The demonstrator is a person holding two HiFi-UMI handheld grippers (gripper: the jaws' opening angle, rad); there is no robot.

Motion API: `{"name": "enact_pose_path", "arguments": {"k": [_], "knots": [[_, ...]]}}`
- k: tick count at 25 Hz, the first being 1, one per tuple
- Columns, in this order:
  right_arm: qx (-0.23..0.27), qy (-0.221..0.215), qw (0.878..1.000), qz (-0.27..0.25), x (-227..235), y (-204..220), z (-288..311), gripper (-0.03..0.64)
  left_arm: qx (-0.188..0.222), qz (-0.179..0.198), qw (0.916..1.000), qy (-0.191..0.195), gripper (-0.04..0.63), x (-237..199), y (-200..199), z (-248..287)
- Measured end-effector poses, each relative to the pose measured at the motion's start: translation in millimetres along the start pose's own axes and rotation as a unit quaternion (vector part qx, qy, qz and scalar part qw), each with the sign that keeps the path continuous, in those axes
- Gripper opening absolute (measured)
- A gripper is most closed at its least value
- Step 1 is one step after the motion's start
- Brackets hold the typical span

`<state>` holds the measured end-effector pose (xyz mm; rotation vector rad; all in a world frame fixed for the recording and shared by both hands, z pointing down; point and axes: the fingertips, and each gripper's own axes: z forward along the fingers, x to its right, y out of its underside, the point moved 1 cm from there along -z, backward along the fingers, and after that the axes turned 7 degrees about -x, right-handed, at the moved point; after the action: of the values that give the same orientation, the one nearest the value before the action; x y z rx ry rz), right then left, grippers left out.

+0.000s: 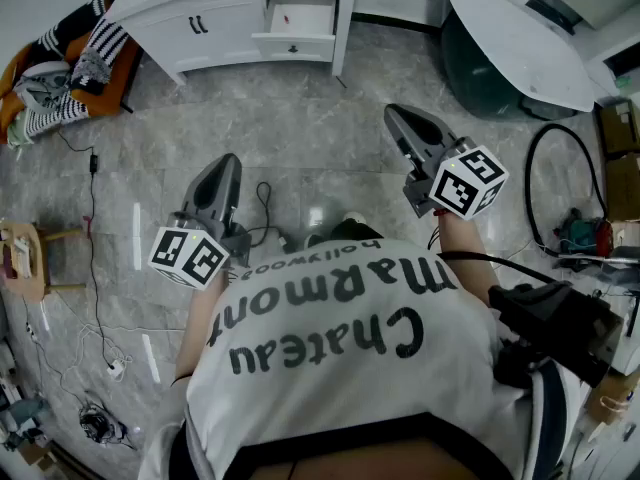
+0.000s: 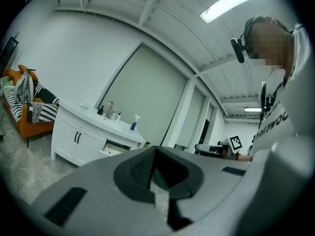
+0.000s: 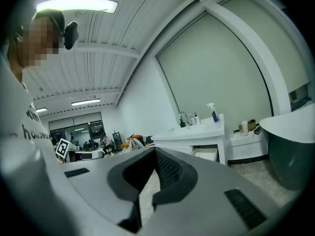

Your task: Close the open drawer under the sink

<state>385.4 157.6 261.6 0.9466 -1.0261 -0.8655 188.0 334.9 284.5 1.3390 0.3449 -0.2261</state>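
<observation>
The white vanity cabinet (image 1: 200,28) stands at the far end of the room, and its drawer (image 1: 297,30) is pulled out to the right of the two doors. The open drawer (image 2: 112,150) shows under the sink in the left gripper view, and the drawer (image 3: 206,154) appears again in the right gripper view. My left gripper (image 1: 228,160) and right gripper (image 1: 392,111) are held in front of the person's chest, well short of the cabinet. Both point toward it. The left gripper (image 2: 156,149) and the right gripper (image 3: 155,150) are shut, with nothing between the jaws.
A white-rimmed dark bathtub (image 1: 510,38) stands right of the cabinet. An orange chair (image 1: 70,63) draped with striped cloth is at the left. Cables (image 1: 265,208) lie on the marble floor near my feet. A wooden stool (image 1: 25,258) stands left, and a black cable loop (image 1: 560,188) lies right.
</observation>
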Motion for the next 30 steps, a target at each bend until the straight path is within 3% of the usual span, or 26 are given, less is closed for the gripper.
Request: {"name": "enact_pose_path", "arguments": {"k": [9,12,16,19,23,30], "knots": [[0.0,-0.01,1.0,0.003,-5.3,-0.9,2.3,0.012,0.0,-0.003,1.0,-0.008,0.009,2.1,-1.0,-6.1],[0.015,-0.016,1.0,0.015,-8.1,-6.0,9.7,0.012,0.019,-0.007,0.9998,-0.002,0.009,1.1,-6.9,-12.6],[0.028,-0.029,0.999,0.013,-15.8,-9.8,29.2,0.014,0.07,-0.049,0.9963,0.007,0.009,-6.4,-20.0,-19.9],[0.004,-0.042,0.999,-0.017,-23.2,-4.7,49.4,0.014,0.079,-0.081,0.9935,0.009,0.009,-16.5,-21.2,-18.4],[-0.031,-0.058,0.998,-0.02,-17.1,3.6,74.5,0.014,0.06,-0.072,0.9952,-0.026,0.009,-32.6,-20.3,-8.1],[-0.027,-0.077,0.997,0.002,20.4,-14.2,128.5,0.012,0.074,-0.087,0.992,-0.053,0.009,-71.3,-43.2,20.0]]}}
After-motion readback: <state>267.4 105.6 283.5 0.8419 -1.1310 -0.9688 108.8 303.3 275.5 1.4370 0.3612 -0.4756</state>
